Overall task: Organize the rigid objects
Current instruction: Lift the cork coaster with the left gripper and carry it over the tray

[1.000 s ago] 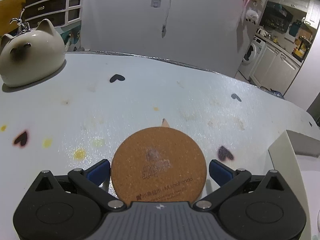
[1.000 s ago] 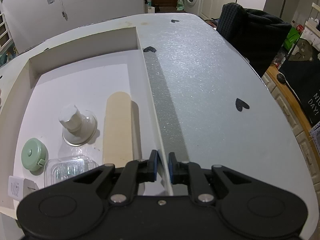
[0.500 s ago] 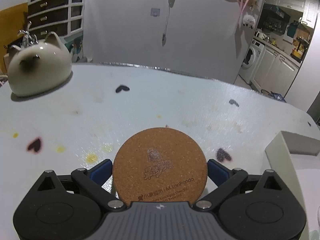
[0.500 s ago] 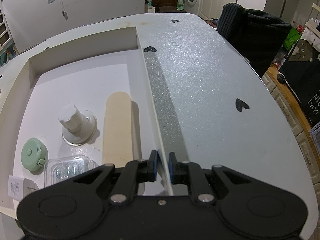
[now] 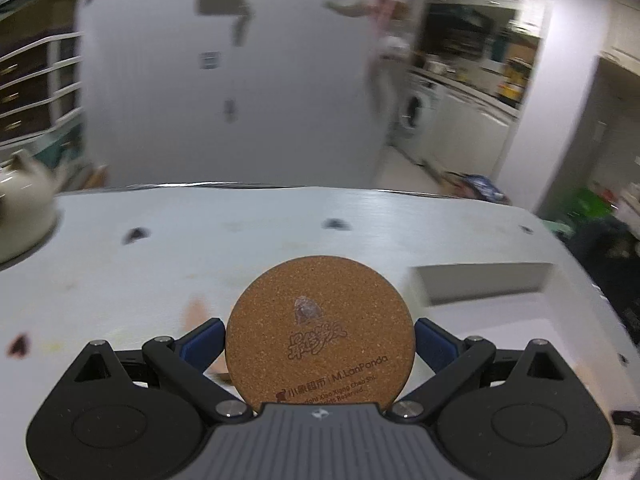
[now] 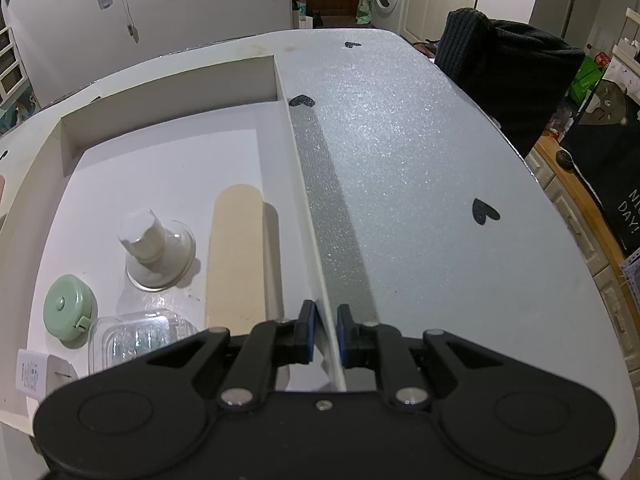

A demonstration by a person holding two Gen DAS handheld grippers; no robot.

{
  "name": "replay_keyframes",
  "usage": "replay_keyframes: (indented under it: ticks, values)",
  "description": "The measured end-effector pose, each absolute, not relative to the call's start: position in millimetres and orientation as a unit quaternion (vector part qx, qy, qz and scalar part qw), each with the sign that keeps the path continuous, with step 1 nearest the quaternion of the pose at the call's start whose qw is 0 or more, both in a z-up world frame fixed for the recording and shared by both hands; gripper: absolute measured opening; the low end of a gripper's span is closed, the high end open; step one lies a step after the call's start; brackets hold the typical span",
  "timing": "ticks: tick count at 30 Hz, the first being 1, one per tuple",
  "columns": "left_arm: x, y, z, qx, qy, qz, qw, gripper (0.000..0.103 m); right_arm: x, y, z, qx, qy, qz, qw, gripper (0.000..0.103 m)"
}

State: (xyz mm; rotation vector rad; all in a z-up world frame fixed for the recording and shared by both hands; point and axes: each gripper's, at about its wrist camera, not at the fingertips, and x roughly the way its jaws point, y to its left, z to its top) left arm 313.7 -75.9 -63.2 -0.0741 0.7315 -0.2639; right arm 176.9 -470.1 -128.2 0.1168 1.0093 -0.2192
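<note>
Left gripper (image 5: 319, 340) clamped on a round cork coaster with printed logo (image 5: 319, 330), held above the white heart-dotted table (image 5: 240, 248). Right gripper (image 6: 325, 330) nearly closed, pinching the right wall of the shallow white cardboard tray (image 6: 308, 208). In the tray: flat beige wooden stick (image 6: 236, 256), round green case (image 6: 69, 305), clear plastic box (image 6: 132, 338).

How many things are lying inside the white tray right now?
5: wooden stick beside the right wall, suction cup left of it, green round case, clear plastic box, white plug nearest. The gripper may hide others.
</note>
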Motion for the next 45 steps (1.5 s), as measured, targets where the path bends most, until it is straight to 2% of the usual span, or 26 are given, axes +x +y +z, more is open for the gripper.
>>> replay_keyframes:
  ticks: [16,32,45]
  values:
    - [320.5,-226.2,-74.4,0.025,0.374,-0.288,0.881,0.099,186.4,-475.7,-125.9,0.07,0.499,-0.103,0.858,0.011]
    - [368.0,-318.1,-119.2,0.071,0.429,-0.343,0.832,0.099,189.5,-480.6,-126.2,0.086,0.508,-0.101,0.851,0.01]
    - [391.8,-369.3,-144.4,0.106,0.437,-0.345,0.824,0.099,183.3,-489.3,-127.6,0.123,0.492,-0.102,0.856,0.009]
